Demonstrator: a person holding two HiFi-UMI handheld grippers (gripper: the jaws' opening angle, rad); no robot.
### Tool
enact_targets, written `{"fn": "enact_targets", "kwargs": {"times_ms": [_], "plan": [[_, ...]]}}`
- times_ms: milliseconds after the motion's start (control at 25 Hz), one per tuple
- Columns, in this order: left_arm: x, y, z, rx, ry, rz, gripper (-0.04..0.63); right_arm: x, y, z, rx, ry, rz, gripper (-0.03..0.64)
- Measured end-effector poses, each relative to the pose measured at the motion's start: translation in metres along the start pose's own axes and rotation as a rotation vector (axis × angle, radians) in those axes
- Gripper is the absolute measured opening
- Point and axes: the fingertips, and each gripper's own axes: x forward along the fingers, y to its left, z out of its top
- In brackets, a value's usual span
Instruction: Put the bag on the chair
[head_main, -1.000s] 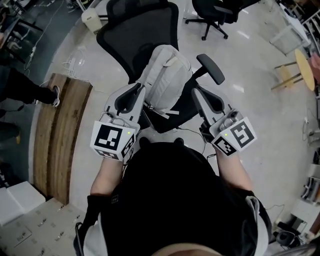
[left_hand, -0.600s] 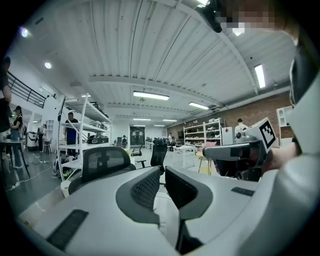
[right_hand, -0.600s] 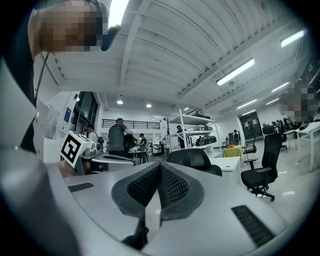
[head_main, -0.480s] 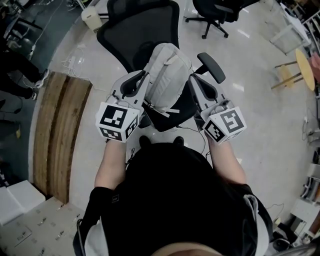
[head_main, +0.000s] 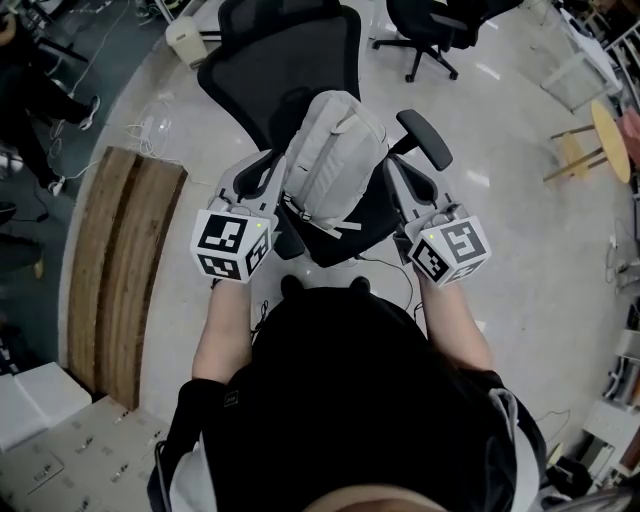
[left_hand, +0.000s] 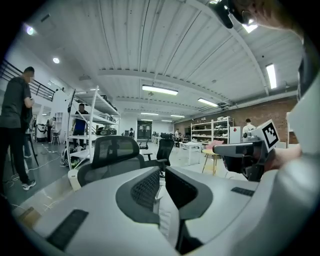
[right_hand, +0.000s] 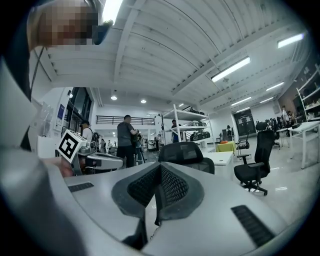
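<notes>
A pale grey backpack (head_main: 335, 150) stands on the seat of a black mesh office chair (head_main: 275, 60), leaning on its backrest. A loose strap (head_main: 322, 217) hangs over the seat's front. My left gripper (head_main: 262, 175) is shut and rests against the bag's left side. On the other flank, below the armrest (head_main: 425, 138), my right gripper (head_main: 395, 178) is also shut. In the left gripper view the shut jaws (left_hand: 162, 187) point up at the chair's back (left_hand: 110, 150), with no bag in sight. The right gripper view shows its shut jaws (right_hand: 157, 185) the same way.
A wooden bench (head_main: 120, 270) lies on the floor at the left. A second black office chair (head_main: 425, 25) stands behind, a wooden stool (head_main: 595, 135) at the right. Cables (head_main: 150, 125) and a white box (head_main: 185, 40) sit near the chair's back. People stand by shelving (right_hand: 125, 140).
Both grippers have moved forward from in front of the seat to either side of the bag, staying shut. A person's feet at the left have walked away.
</notes>
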Motion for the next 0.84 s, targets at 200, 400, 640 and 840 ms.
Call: {"fn": "enact_targets", "kwargs": {"times_ms": [200,400,640,840], "plan": [[-0.004,0.012,-0.004,-0.008,0.005,0.024,0.048,-0.002,-0.007,-0.009,0.013,0.015,-0.019,0.028],[-0.005,0.013,-0.009,-0.013,0.014,0.024,0.046,-0.001,-0.005,-0.011,0.012,0.019,-0.01,0.028],[-0.006,0.011,-0.009,-0.013,0.017,0.019,0.046,0.0,-0.001,-0.012,0.013,0.023,-0.002,0.028],[-0.005,0.011,-0.014,-0.021,0.023,0.017,0.046,0.0,-0.001,-0.015,0.016,0.025,0.0,0.028]]}}
